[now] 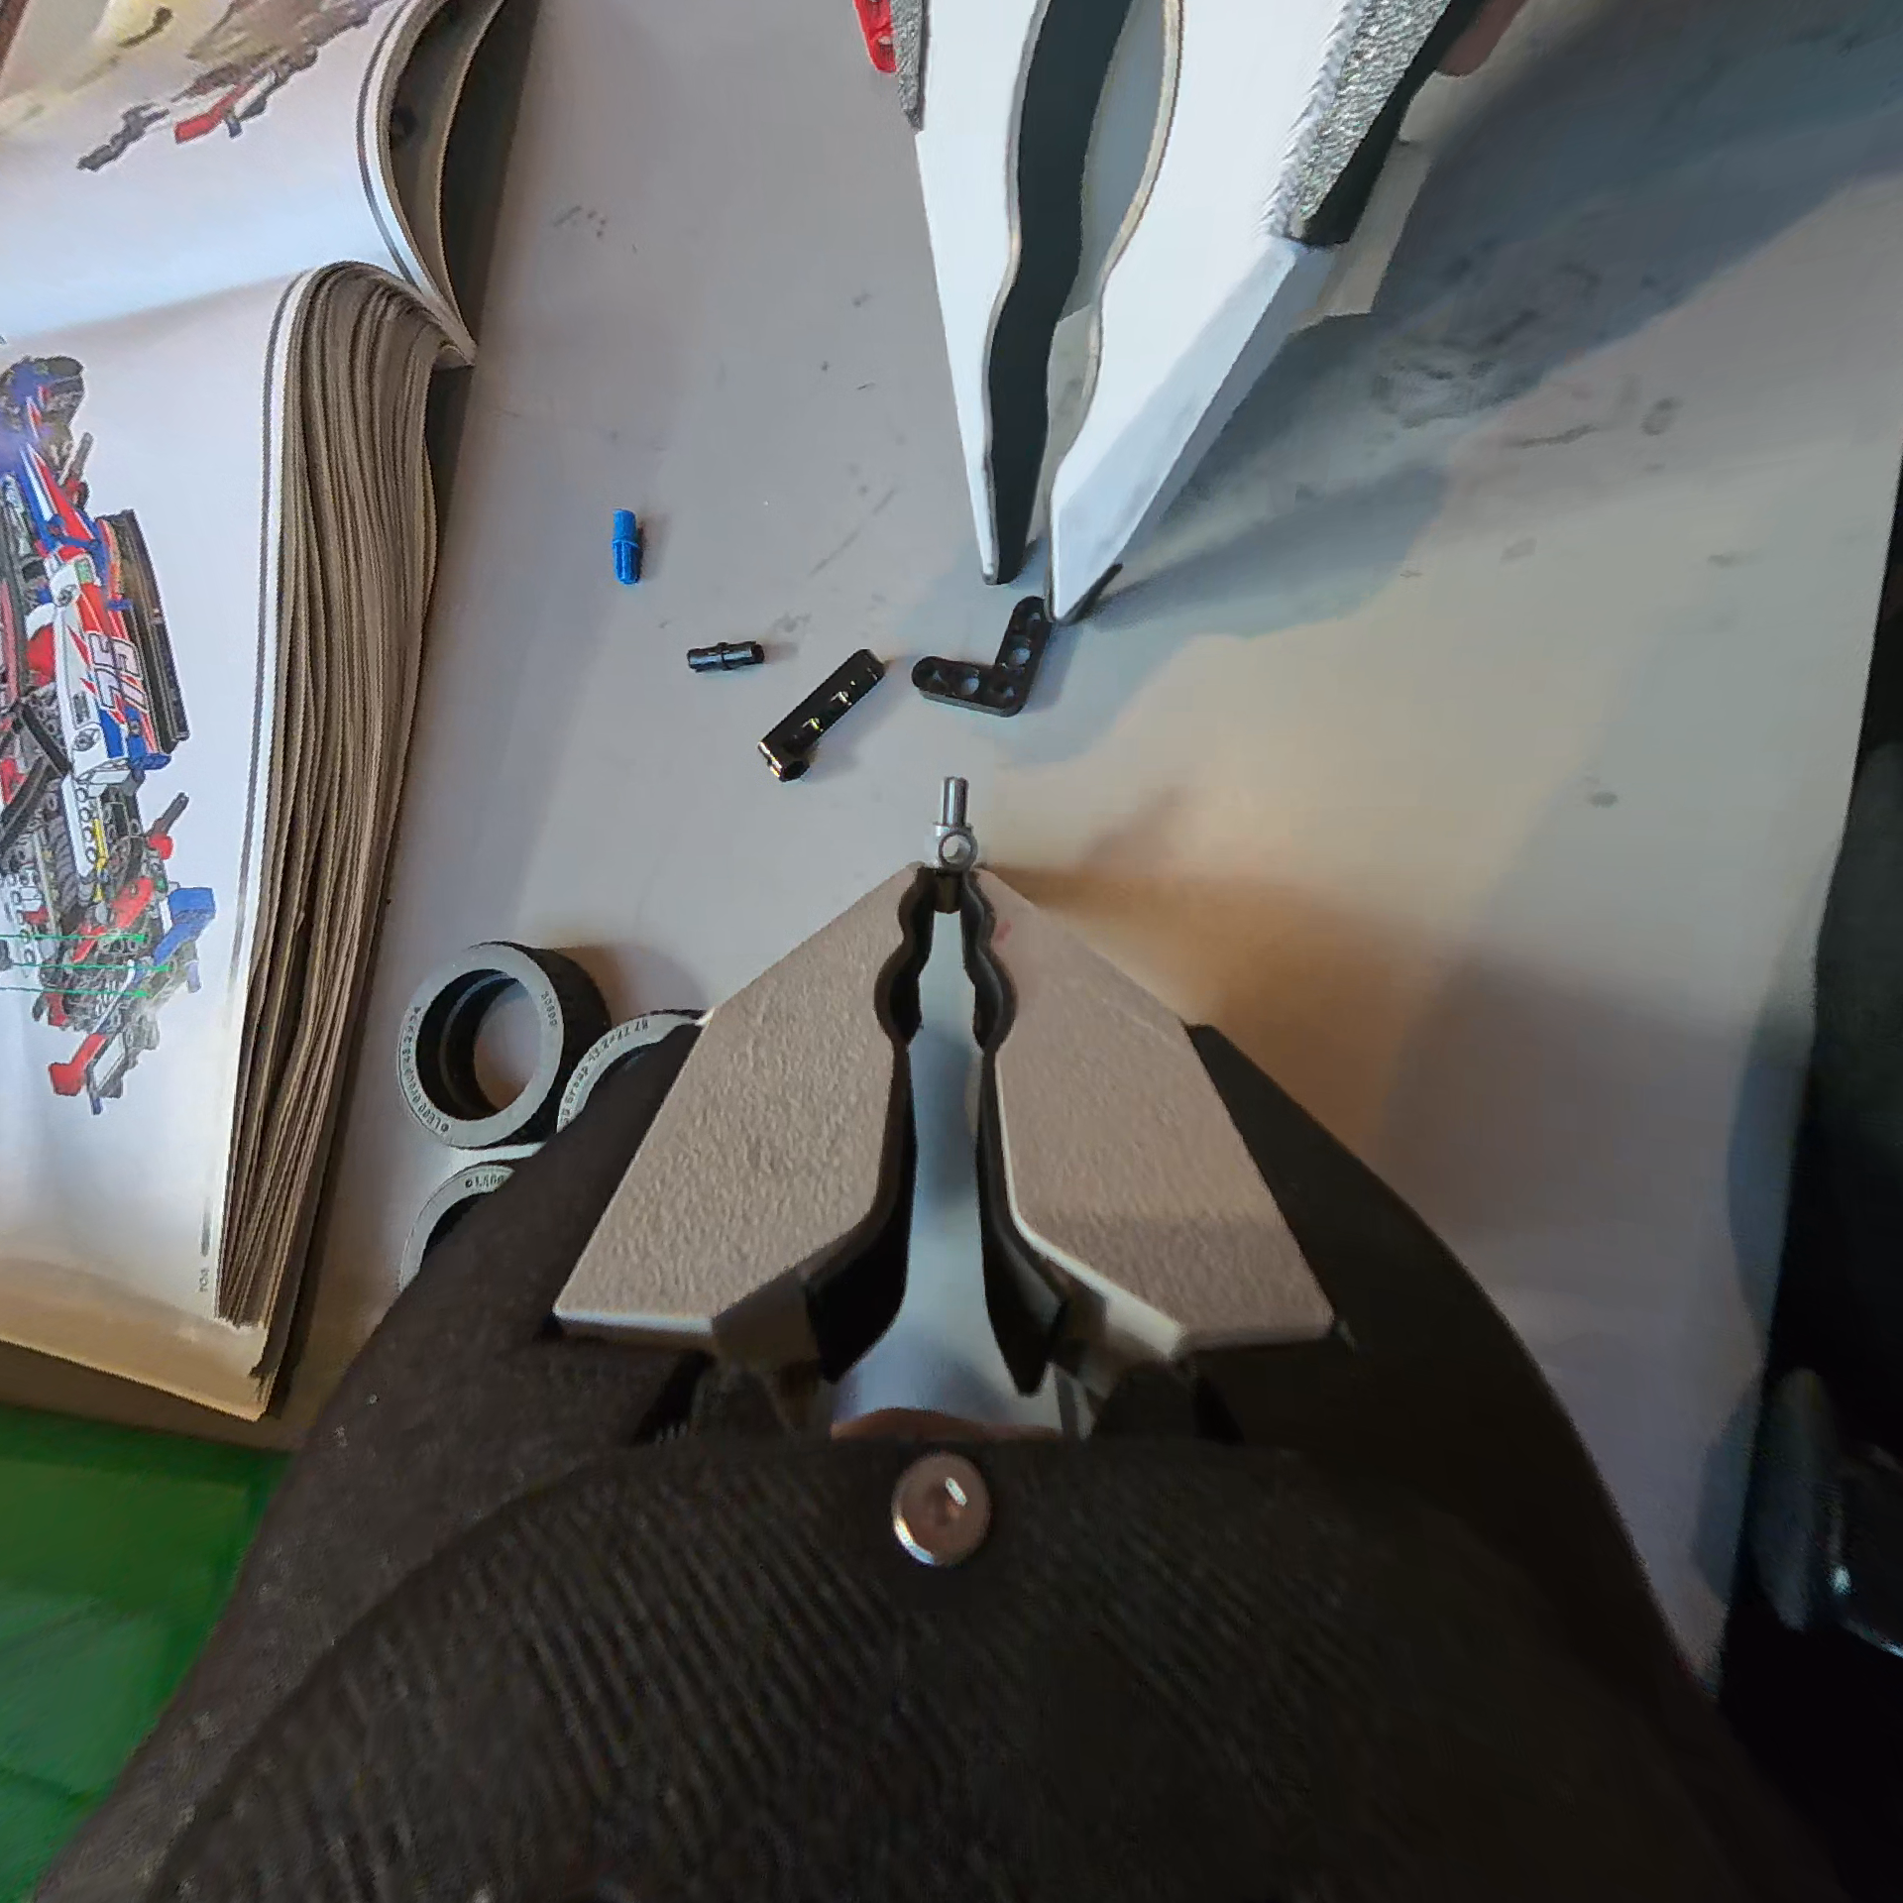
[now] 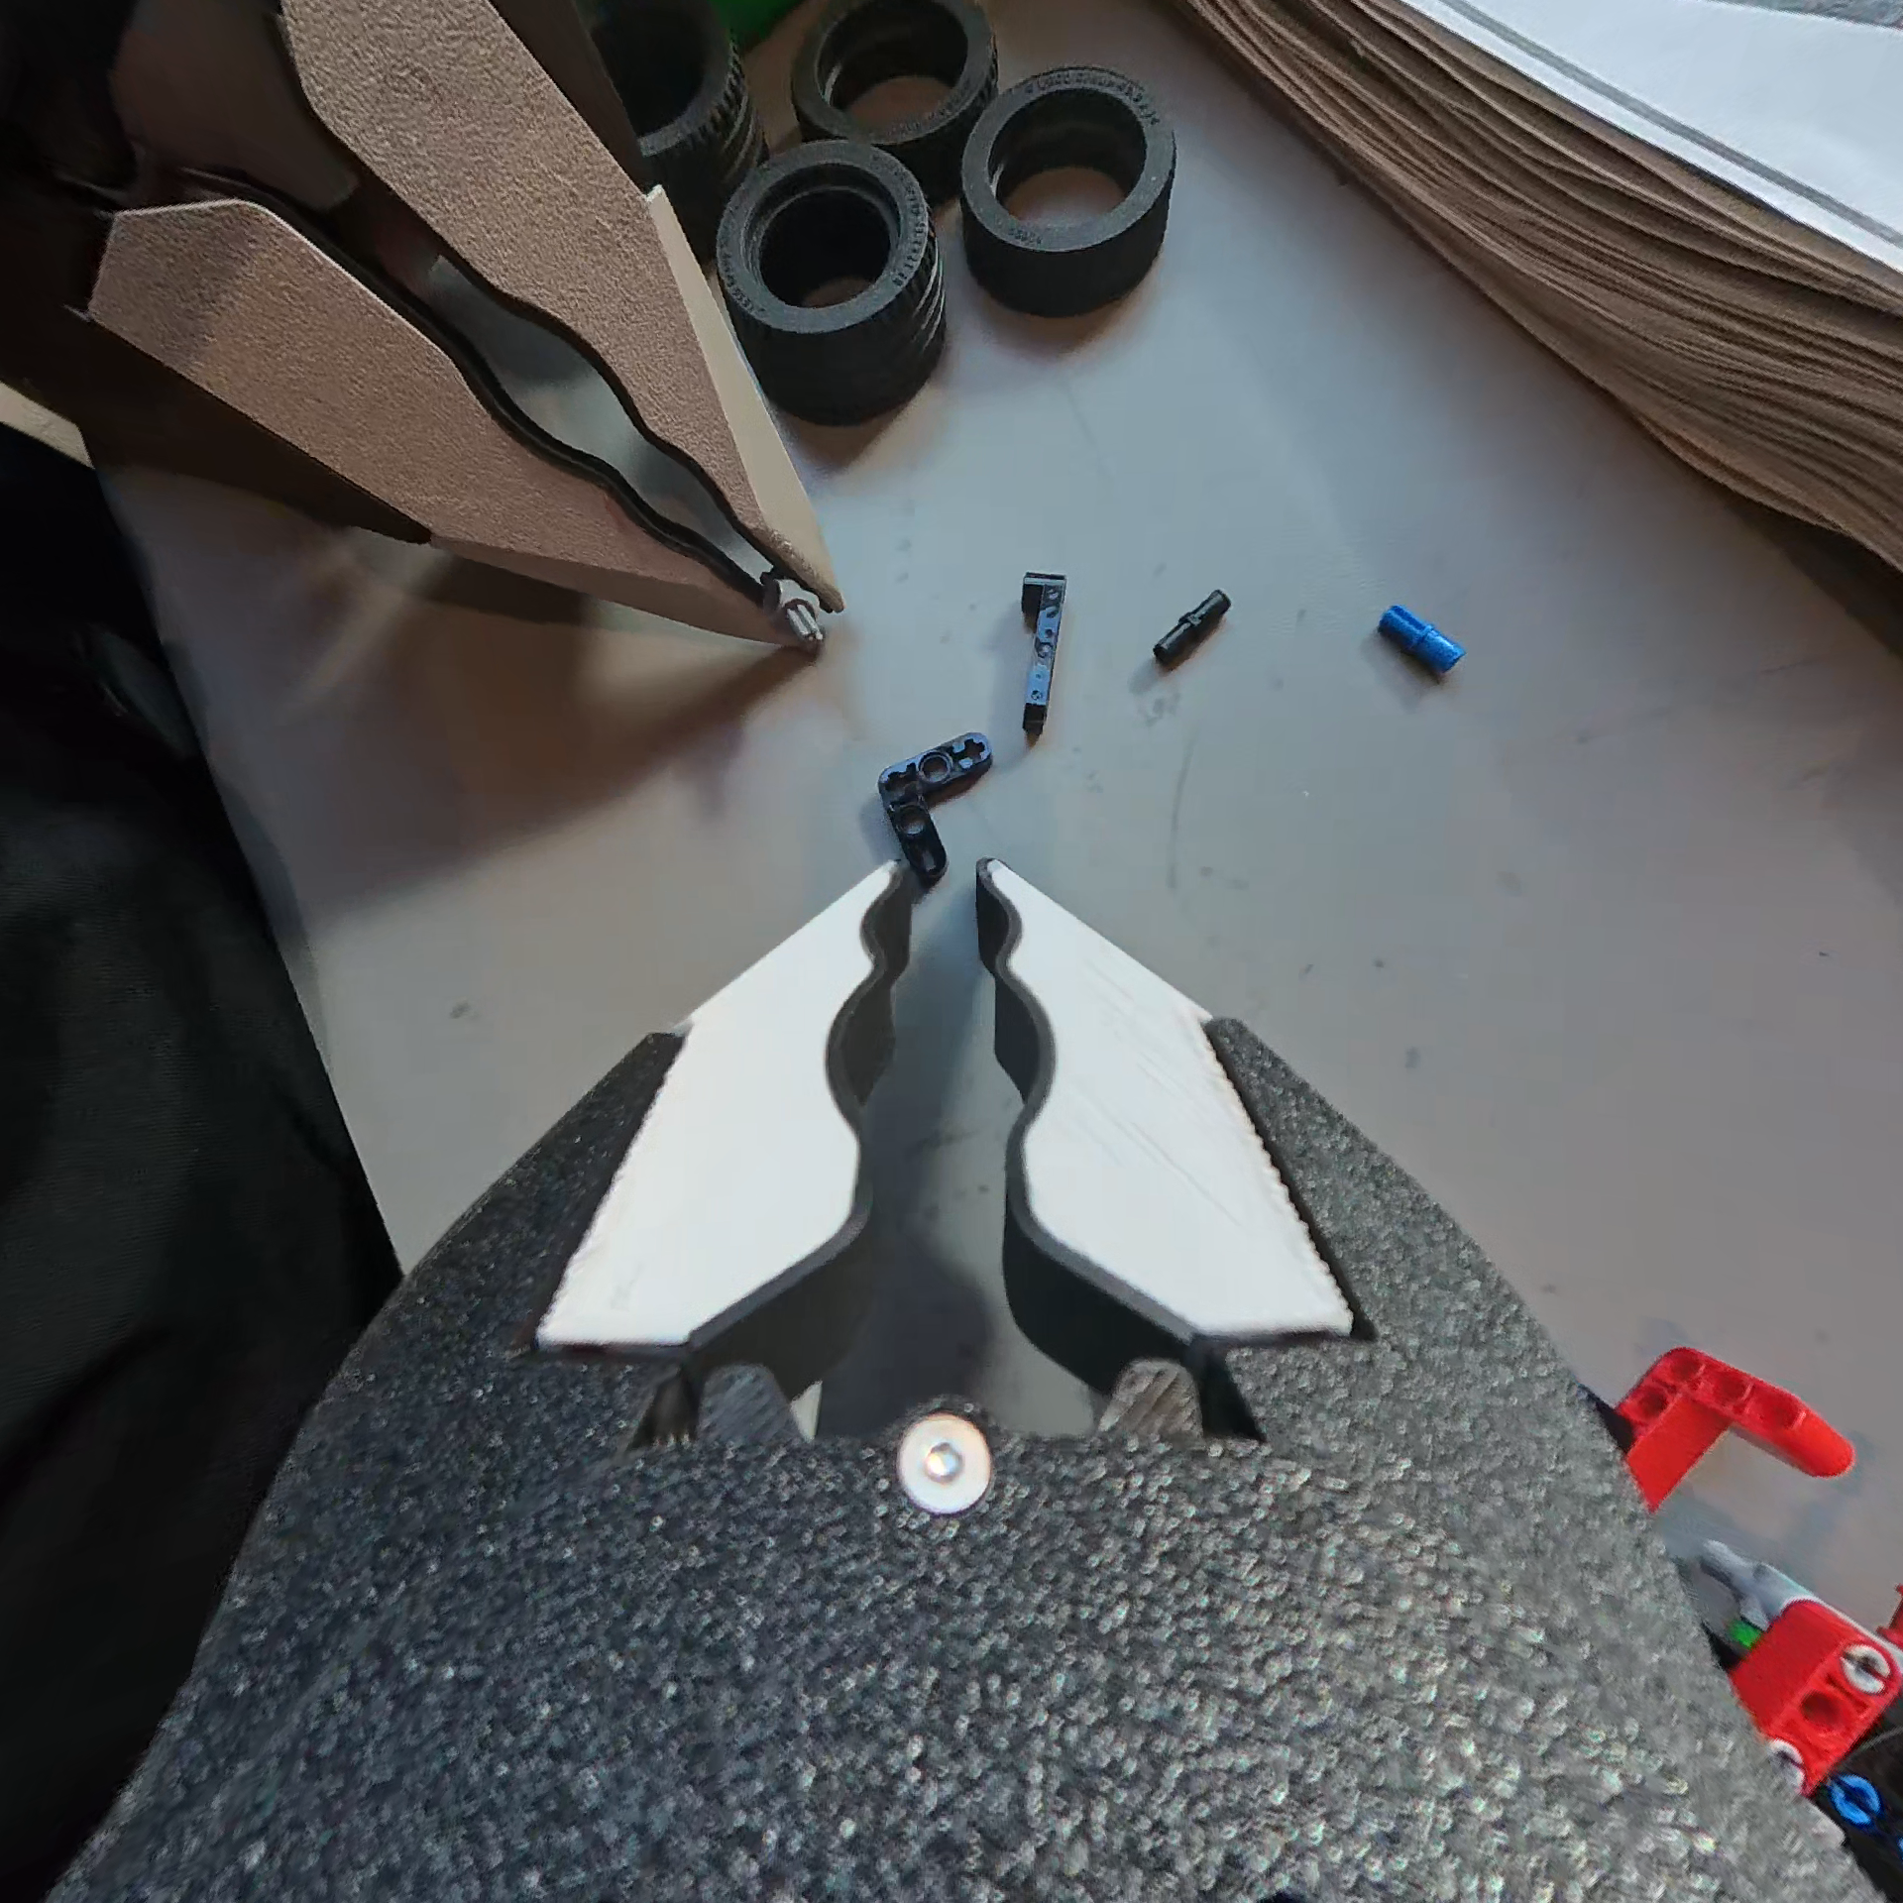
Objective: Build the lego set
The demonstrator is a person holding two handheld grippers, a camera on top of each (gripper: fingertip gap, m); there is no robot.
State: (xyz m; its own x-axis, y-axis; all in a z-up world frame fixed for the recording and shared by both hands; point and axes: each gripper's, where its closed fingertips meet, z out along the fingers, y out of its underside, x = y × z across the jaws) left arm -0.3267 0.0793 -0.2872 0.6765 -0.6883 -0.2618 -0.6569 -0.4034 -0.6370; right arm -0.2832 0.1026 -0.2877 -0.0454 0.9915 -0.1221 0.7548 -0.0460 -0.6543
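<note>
My left gripper [image 1: 949, 875] has tan fingers and is shut on a small grey connector pin [image 1: 956, 824] that sticks out past its tips; both show in the right wrist view, gripper [image 2: 808, 613] and pin [image 2: 795, 615]. My right gripper [image 2: 942, 875] has white fingers and is open, its tips at the end of a black L-shaped piece [image 2: 922, 793] lying on the table. In the left wrist view the right gripper [image 1: 1035, 592] touches down beside that L piece [image 1: 983, 669]. A black straight beam [image 1: 821, 714], a black pin [image 1: 724, 656] and a blue pin [image 1: 625, 546] lie nearby.
An open instruction booklet [image 1: 124, 721] lies along the left, also in the right wrist view [image 2: 1648, 237]. Several black tyres [image 2: 834, 299] stand beside it. A red beam [image 2: 1720, 1421] and a part-built red model [image 2: 1812, 1689] sit at the right. The grey table [image 1: 1442, 772] bears all of this. Across from one pair of fingers to the other is roughly 6 cm. The part-built red model [image 2: 1812, 1689] is about 15 cm from my right fingertips.
</note>
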